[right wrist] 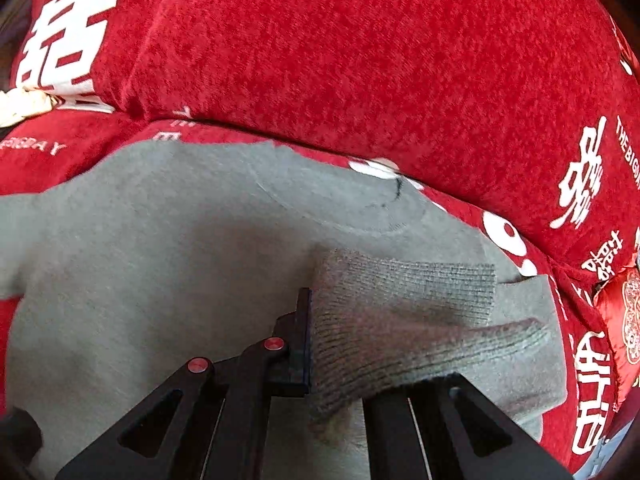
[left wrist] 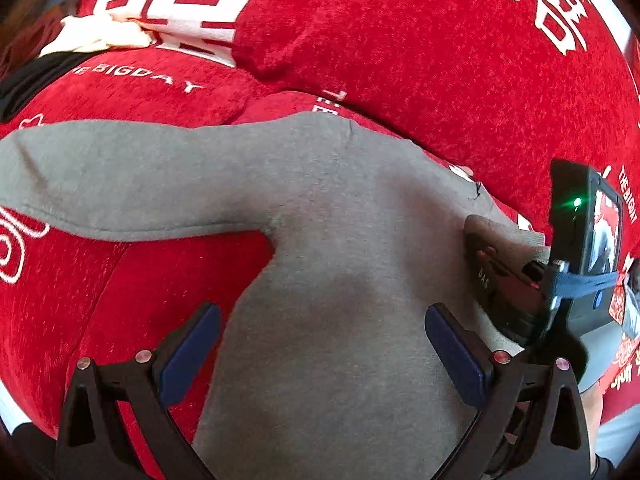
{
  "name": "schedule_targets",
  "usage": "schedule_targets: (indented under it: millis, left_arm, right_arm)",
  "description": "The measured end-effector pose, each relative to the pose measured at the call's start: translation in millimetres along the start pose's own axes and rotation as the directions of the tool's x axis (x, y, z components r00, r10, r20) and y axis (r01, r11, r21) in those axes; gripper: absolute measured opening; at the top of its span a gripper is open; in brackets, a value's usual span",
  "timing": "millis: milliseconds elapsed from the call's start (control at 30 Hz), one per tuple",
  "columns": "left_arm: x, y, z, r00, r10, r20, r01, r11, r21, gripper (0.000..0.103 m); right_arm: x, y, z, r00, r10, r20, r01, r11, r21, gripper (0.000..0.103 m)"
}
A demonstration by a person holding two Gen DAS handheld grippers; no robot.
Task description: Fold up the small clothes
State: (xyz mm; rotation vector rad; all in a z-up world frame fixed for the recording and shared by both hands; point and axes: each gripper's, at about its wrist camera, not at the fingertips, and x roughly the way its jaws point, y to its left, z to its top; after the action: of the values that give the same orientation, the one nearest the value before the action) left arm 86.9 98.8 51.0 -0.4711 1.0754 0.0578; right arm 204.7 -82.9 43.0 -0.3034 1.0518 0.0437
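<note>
A small grey sweatshirt (left wrist: 328, 248) lies flat on a red cushion, its left sleeve (left wrist: 120, 176) stretched out to the left. My left gripper (left wrist: 322, 344) is open just above the sweatshirt's body, touching nothing. My right gripper (right wrist: 320, 344) is shut on the ribbed cuff (right wrist: 404, 312) of the right sleeve, which is folded over the sweatshirt's body (right wrist: 160, 264) below the collar (right wrist: 344, 208). In the left wrist view the right gripper (left wrist: 504, 276) shows at the right edge with the cuff in it.
The red sofa seat (left wrist: 80, 280) carries white print. Red back cushions (right wrist: 360, 60) rise right behind the sweatshirt. A cream cloth (left wrist: 100, 36) and a dark item (left wrist: 28, 76) lie at the far left. A red satin item (right wrist: 628, 320) sits at the right.
</note>
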Motion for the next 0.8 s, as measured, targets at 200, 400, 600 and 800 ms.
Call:
schedule_targets:
  millis: [200,400,600,800]
  left_arm:
    - [-4.2,13.7,1.7,1.0,0.012,0.012,-0.011,0.999,-0.035,0.102]
    - [-5.7,24.9,4.7,1.0,0.029,0.012,-0.028,0.998,-0.061,0.102]
    - [-8.9,21.2,3.9,0.999,0.007,0.04,-0.003,0.996,-0.091,0.102]
    - [-9.7,20.4,-0.7,0.999,0.029,0.03,-0.025,0.993,-0.12,0.102]
  right_arm:
    - [-7.3,26.1,14.0,0.998,0.065,0.013,-0.065,0.998,-0.014,0.004]
    - [6.0,55.3,10.2,0.995,0.085,-0.047,-0.089,0.993,-0.083,0.033]
    - [-33.6,50.8,23.7,0.982,0.191,0.004,-0.188,0.969,-0.161,0.075]
    - [-70.0,22.2,41.1,0.955,0.289,0.064,-0.271,0.94,-0.206,0.077]
